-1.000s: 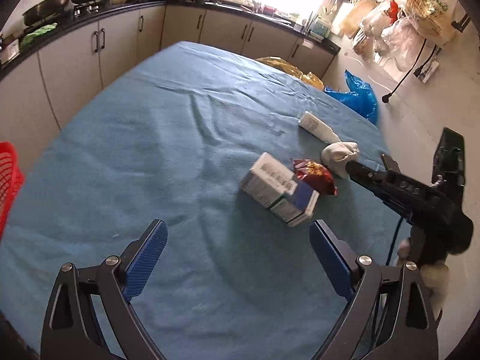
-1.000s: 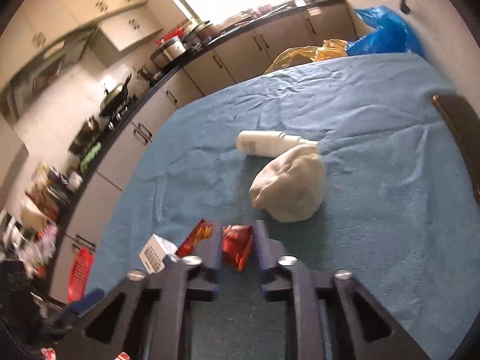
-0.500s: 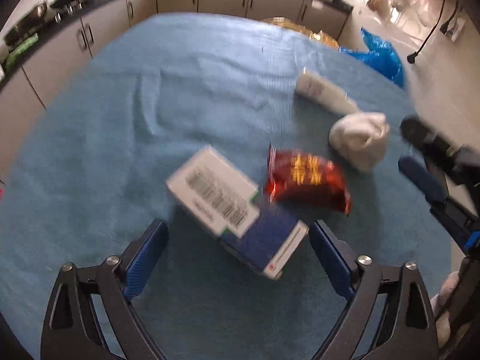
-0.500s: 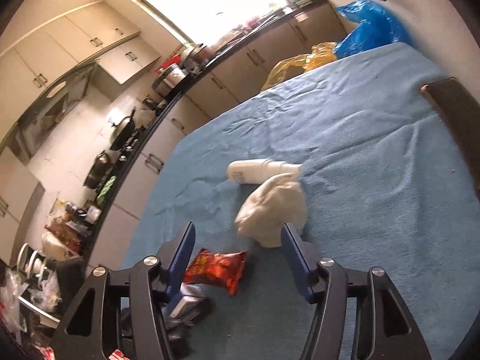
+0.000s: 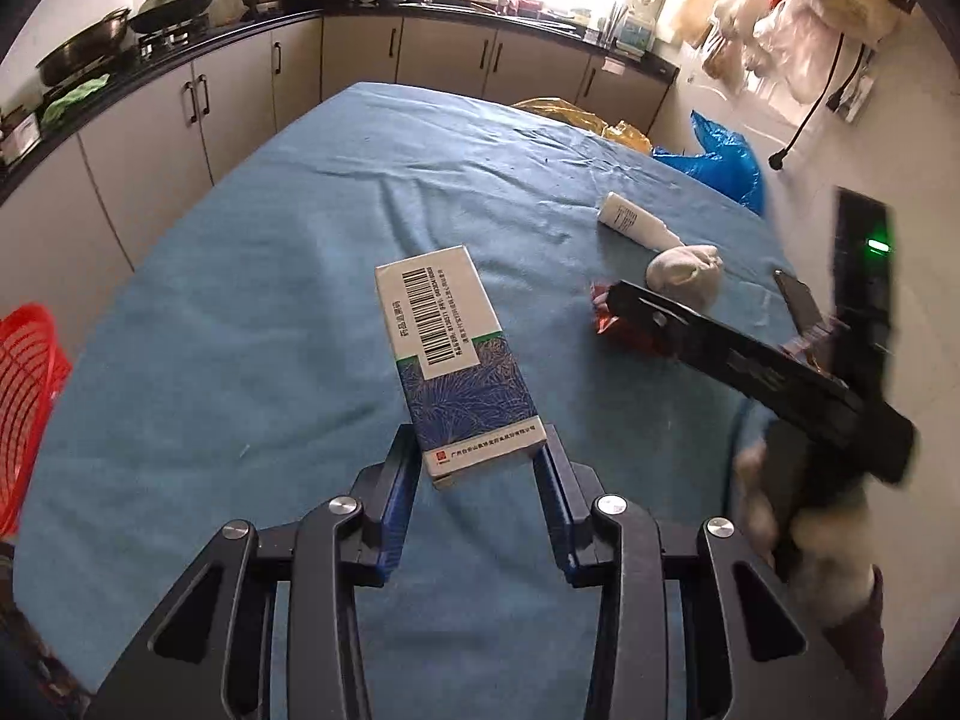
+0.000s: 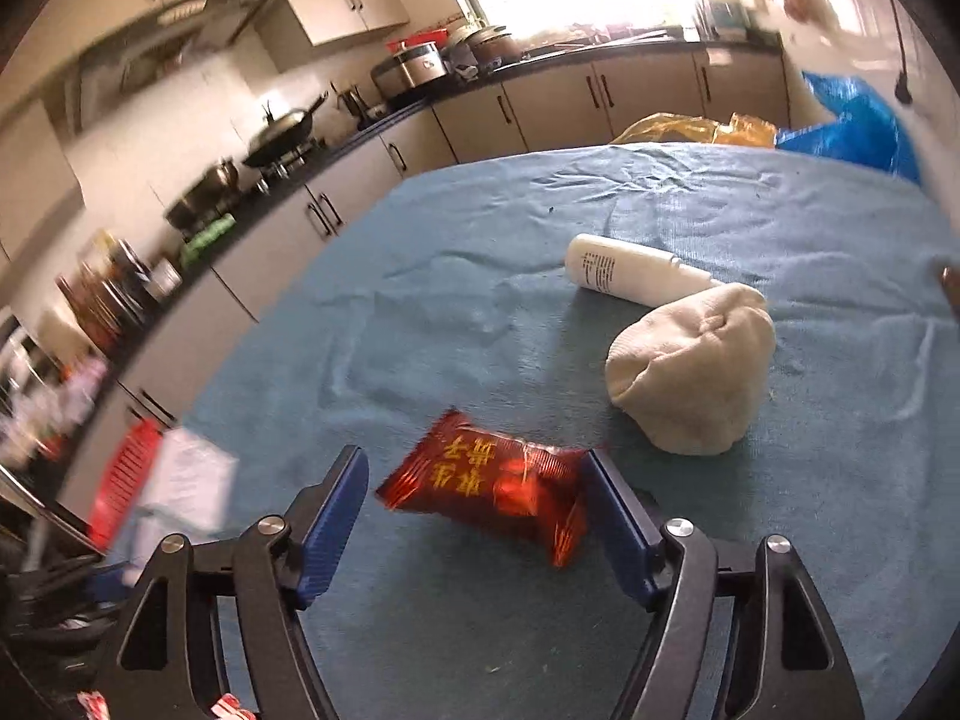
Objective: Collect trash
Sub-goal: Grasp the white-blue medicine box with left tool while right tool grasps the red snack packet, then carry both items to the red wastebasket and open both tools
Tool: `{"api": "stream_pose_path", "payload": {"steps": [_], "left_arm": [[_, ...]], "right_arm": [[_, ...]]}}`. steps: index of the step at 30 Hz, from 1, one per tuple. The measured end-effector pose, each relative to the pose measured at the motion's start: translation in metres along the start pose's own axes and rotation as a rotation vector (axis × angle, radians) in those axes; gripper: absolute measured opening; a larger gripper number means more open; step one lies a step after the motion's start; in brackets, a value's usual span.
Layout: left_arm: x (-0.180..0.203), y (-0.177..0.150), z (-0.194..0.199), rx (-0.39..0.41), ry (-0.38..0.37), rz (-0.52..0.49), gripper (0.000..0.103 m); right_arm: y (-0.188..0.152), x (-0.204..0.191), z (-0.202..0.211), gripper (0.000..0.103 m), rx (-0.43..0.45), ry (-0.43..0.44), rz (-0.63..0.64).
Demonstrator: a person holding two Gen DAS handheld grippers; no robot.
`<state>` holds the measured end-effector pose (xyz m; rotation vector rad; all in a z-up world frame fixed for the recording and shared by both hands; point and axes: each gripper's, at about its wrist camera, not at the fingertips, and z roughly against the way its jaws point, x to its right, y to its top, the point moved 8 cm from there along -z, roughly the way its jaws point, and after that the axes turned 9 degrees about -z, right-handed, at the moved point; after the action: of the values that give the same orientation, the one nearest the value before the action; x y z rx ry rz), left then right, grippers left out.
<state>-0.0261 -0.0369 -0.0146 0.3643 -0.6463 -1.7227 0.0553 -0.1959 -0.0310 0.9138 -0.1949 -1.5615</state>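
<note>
Left tool [image 5: 480, 468] has its blue pads on the two sides of a medicine carton [image 5: 453, 354], jaws closing onto its near end; the carton is lifted clear of the blue cloth [image 5: 270, 312] that covers the worktop. Its upper face carries a white label with a barcode and a line of Chinese characters, a green stripe, then a dark blue panel with a leaf-like pattern; the near end is white with a small red mark and a row of Chinese print too small to read.

Right tool [image 6: 474, 516] is unclenched and its jaws are opening, with a red snack wrapper [image 6: 486, 480] lying on the cloth between the pads; the wrapper's far edge is just at the right pad, and I cannot tell whether they touch. Yellow Chinese characters run across the wrapper.

Beyond the wrapper sits a balled-up cream sock [image 6: 690, 372], and touching it behind lies a white bottle [image 6: 630, 273] on its side, with small grey print that cannot be read. Nothing lies between the right tool and the wrapper.

In the left view, a red basket [image 5: 27, 396] shows at the left edge, below the worktop. Yellow [image 5: 576, 114] and blue [image 5: 720, 162] plastic bags sit past the far edge.
</note>
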Motion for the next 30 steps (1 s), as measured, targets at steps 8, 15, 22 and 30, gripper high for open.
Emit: {"api": "stream_pose_path", "payload": {"steps": [8, 15, 22, 30], "left_arm": [[-0.034, -0.034, 0.042, 0.077, 0.069, 0.017, 0.037], [-0.061, -0.046, 0.056, 0.102, 0.107, 0.059, 0.037], [-0.100, -0.057, 0.079, 0.136, 0.147, 0.108, 0.037], [-0.180, -0.093, 0.126, 0.184, 0.268, 0.185, 0.037]], "right_arm": [[-0.005, -0.001, -0.015, 0.084, -0.022, -0.059, 0.066], [-0.004, 0.014, -0.011, 0.049, -0.001, -0.124, 0.026], [0.000, 0.018, 0.004, 0.049, 0.056, -0.125, -0.021], [-0.010, -0.016, 0.016, 0.049, 0.042, -0.076, -0.030]]}}
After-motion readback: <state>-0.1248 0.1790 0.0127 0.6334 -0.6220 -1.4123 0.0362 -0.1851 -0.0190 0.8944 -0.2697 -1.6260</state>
